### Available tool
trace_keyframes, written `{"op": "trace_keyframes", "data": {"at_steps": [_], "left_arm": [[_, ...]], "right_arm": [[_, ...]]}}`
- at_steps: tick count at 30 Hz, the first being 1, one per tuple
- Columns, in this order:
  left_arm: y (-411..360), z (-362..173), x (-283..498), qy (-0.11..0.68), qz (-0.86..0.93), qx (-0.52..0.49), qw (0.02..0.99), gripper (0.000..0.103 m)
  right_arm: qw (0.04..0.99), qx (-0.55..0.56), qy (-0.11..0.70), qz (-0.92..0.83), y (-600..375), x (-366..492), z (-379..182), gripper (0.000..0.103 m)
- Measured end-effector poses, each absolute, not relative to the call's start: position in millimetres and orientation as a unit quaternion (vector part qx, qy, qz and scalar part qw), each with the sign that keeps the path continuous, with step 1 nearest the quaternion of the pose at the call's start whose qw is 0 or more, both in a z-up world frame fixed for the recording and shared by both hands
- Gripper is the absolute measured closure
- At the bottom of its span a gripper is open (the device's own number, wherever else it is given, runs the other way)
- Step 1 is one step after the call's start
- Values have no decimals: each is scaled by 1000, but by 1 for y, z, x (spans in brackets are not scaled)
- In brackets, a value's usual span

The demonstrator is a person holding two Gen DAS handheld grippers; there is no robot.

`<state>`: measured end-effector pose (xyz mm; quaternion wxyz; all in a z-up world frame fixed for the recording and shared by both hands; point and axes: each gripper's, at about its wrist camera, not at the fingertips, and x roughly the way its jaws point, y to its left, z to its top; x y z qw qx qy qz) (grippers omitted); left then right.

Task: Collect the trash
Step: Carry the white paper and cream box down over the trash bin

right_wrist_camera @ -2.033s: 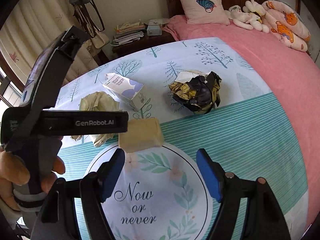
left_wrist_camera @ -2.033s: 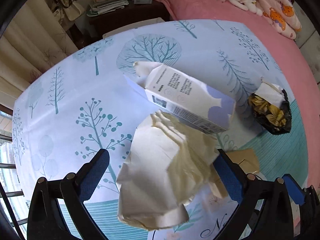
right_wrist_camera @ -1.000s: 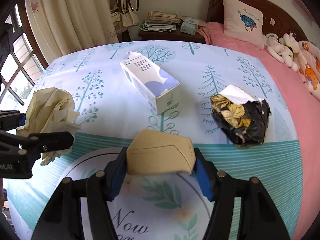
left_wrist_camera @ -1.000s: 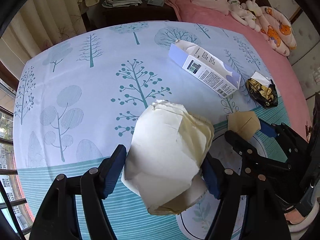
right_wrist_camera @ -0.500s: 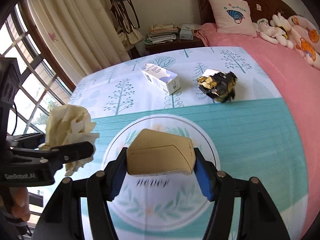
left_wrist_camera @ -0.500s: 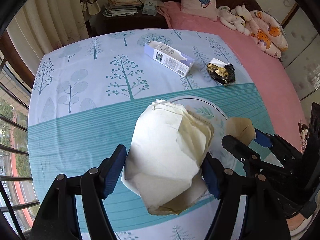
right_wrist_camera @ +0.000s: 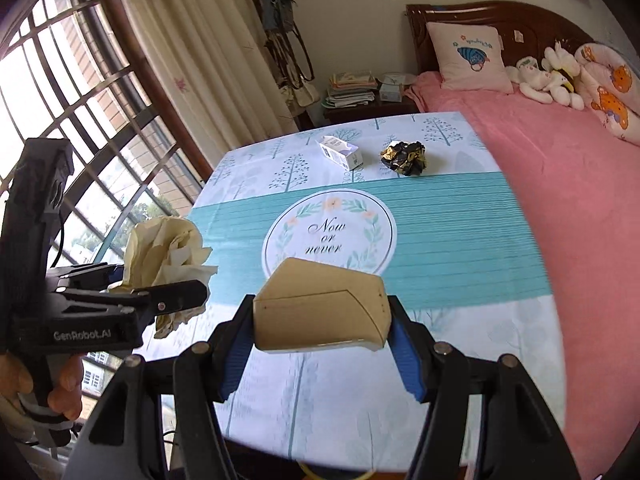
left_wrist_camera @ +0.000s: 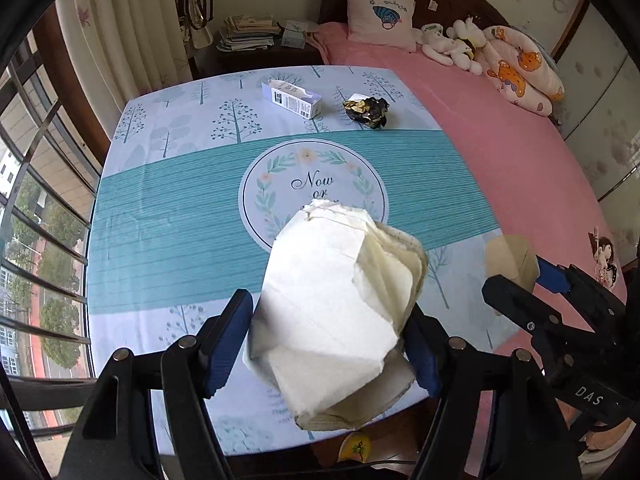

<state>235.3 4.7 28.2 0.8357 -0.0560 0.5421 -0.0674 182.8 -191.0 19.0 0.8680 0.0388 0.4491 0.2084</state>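
While both grippers hang above the tree-print tablecloth (left_wrist_camera: 168,216), left gripper (left_wrist_camera: 328,340) clamps a crumpled cream paper wad (left_wrist_camera: 336,312); right gripper (right_wrist_camera: 322,336) clamps a flattened tan cardboard piece (right_wrist_camera: 320,308). White milk carton (right_wrist_camera: 340,153) and black-gold foil wrapper (right_wrist_camera: 404,158) lie far side. Only right view shows the person's hand (right_wrist_camera: 40,384).

Black gripper (right_wrist_camera: 322,344) frames, blue pads (right_wrist_camera: 236,354), silver screws.
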Motion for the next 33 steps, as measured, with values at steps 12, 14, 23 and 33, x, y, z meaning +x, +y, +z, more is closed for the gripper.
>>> {"op": "trace_keyframes", "data": {"at_steps": [12, 14, 23, 33], "left_arm": [[-44, 33, 103, 535, -49, -80, 839, 33], [-47, 25, 85, 546, -48, -76, 833, 33], [-41, -29, 46, 591, -44, -79, 802, 33], [-29, -122, 31, 626, -36, -107, 772, 33]], "right_arm": [[846, 23, 469, 251, -229, 73, 18, 41], [838, 29, 483, 250, -232, 62, 8, 41], [803, 31, 547, 236, -224, 31, -64, 41], [767, 30, 607, 207, -211, 15, -165, 41]]}}
